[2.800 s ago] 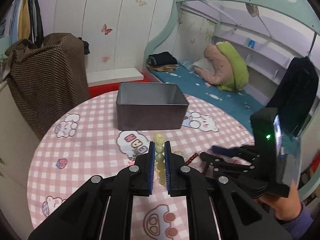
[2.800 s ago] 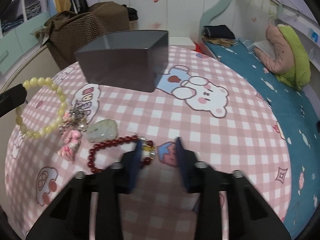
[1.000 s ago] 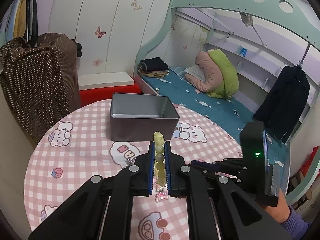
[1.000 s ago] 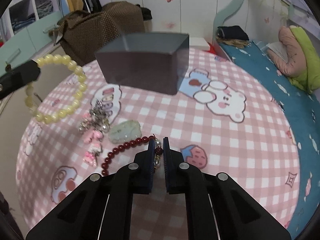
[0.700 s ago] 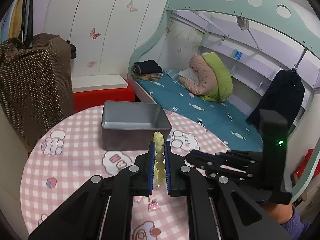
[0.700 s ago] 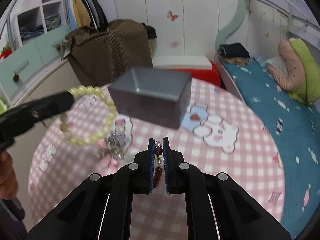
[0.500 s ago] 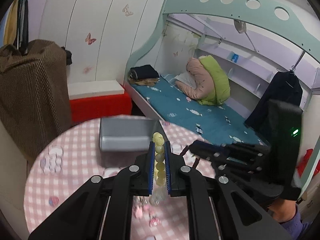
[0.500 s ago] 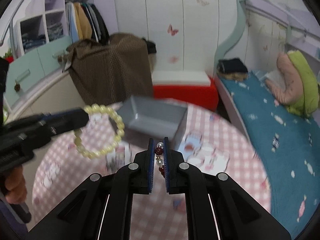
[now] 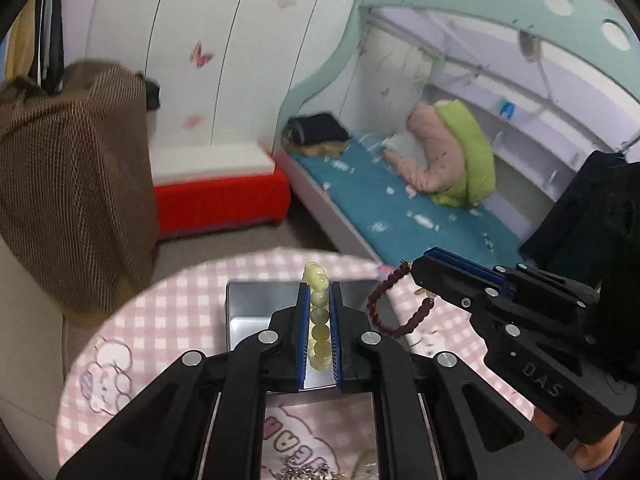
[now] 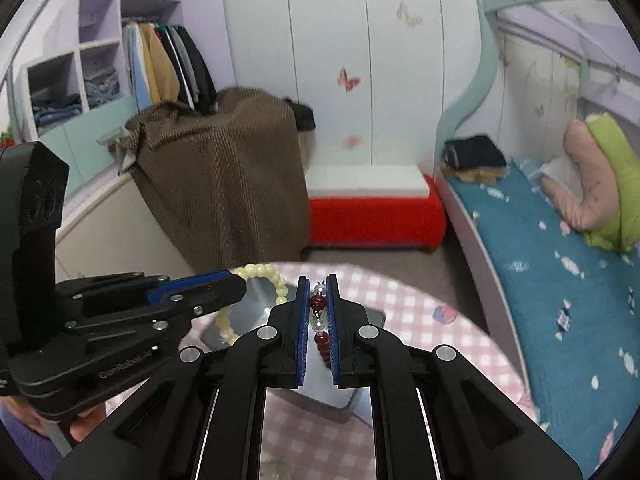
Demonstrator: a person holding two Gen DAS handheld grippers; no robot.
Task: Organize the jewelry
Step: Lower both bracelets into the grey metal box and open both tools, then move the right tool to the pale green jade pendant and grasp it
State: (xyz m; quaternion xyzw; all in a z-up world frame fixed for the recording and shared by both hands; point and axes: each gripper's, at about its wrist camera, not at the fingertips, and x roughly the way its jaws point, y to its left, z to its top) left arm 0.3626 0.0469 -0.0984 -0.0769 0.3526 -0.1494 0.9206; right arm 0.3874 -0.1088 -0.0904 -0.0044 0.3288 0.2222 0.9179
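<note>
Left wrist view: the left tool [image 9: 318, 328] was clenched on a pale yellow-green bead bracelet [image 9: 319, 322], its beads stacked in a line between the blue pads. The tool hung above an open grey metal box [image 9: 248, 312] that stood toward the far edge of a round bench [image 9: 132, 320] covered in pink check cloth. To the right, the right tool [image 9: 416, 270] gripped a dark red bead bracelet [image 9: 384, 312], whose loop dangled over the box's right rim. More trinkets, too blurred to name, lay at the bench's near edge.

Right wrist view: the right tool [image 10: 318, 320] was clenched on the red bracelet [image 10: 319, 302], with a white pearl-like bead among the red ones. The grey box [image 10: 256, 300] lay below it. The left tool [image 10: 236, 284] reached in from the left, the yellow bracelet [image 10: 276, 284] hanging as a loop above the box opening.

Judged risks: both tools crowded the same small opening, so they might knock together, or the two loops might tangle. The red loop hung near the rim; let go there, it might catch on the edge or slide out onto the bench. The box looked light and sat near the far edge, so a bump could push it off.
</note>
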